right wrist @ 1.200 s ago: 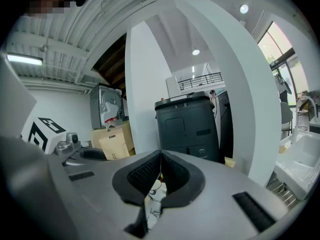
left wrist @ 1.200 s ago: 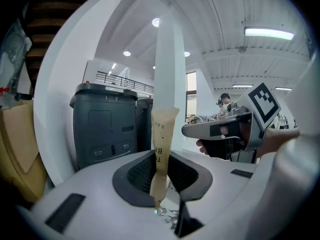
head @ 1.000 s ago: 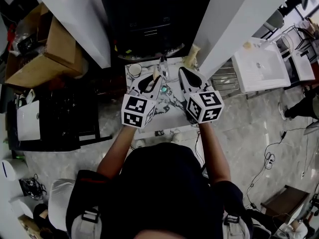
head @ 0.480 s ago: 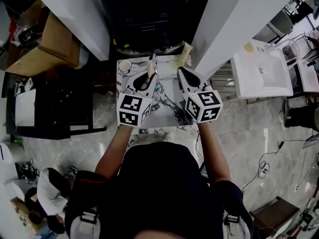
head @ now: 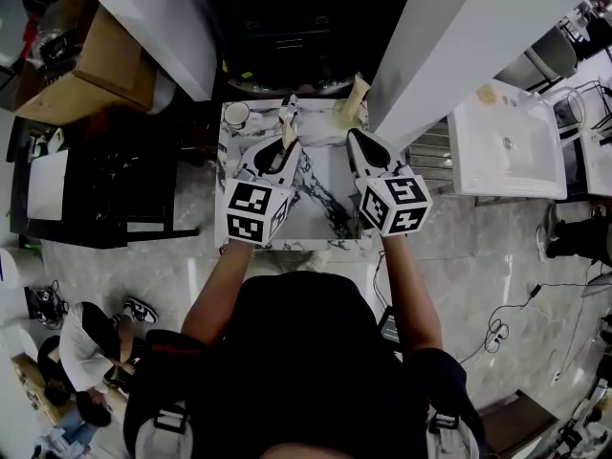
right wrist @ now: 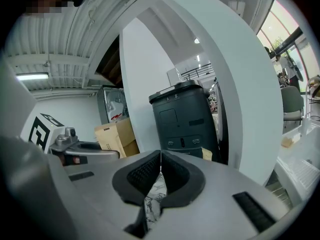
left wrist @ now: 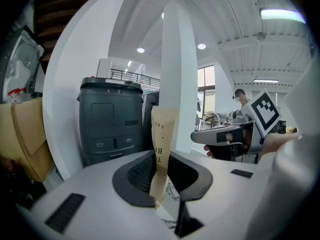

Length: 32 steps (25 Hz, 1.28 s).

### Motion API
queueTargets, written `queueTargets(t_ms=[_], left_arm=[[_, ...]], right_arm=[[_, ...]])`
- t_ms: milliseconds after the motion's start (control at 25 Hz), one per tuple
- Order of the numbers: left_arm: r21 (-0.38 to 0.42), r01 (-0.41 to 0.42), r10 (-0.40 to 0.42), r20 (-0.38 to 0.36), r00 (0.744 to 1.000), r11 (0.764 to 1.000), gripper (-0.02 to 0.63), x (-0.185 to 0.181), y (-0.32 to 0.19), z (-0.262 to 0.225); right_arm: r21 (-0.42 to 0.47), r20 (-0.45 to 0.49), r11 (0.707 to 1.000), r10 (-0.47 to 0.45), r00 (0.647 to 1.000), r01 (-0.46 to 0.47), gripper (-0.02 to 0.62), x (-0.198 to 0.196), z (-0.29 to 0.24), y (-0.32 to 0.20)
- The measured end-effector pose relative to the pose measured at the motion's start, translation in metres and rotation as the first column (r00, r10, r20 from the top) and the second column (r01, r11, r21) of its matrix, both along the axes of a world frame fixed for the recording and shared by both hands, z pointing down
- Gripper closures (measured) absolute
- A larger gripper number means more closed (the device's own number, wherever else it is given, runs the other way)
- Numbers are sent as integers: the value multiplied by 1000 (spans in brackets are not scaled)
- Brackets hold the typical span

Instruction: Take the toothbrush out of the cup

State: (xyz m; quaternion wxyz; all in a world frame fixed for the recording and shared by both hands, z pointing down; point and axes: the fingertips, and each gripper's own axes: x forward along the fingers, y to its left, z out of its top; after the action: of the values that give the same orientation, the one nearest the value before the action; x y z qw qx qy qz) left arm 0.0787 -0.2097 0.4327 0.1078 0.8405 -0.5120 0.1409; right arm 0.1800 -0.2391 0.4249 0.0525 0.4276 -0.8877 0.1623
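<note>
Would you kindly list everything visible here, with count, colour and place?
table: one, white marble, centre.
cup: one, white, table's far left corner.
toothbrush packet: one, tan, upright in the left tool.
second packet: one, tan, table's far right corner.
bin-like unit: one, dark grey, behind the table.
pillars: two, white, flanking that unit.
cardboard boxes: at least two, brown, far left.
rack: one, black, left of the table.
basin: one, white, right of the table.
bystanders: at least two, partly in white, lower left.
left tool: one, pale grey, shut on the toothbrush packet.
right tool: one, pale grey, shut, empty.
</note>
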Motion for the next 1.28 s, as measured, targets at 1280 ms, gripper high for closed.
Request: queueTargets(t_ms=[1280], left_arm=[[-176,-109,102,-51,994,978,538,34,-45,70]], right_arm=[[-156,-95,985,64,993,-79,558,6,89,-81]])
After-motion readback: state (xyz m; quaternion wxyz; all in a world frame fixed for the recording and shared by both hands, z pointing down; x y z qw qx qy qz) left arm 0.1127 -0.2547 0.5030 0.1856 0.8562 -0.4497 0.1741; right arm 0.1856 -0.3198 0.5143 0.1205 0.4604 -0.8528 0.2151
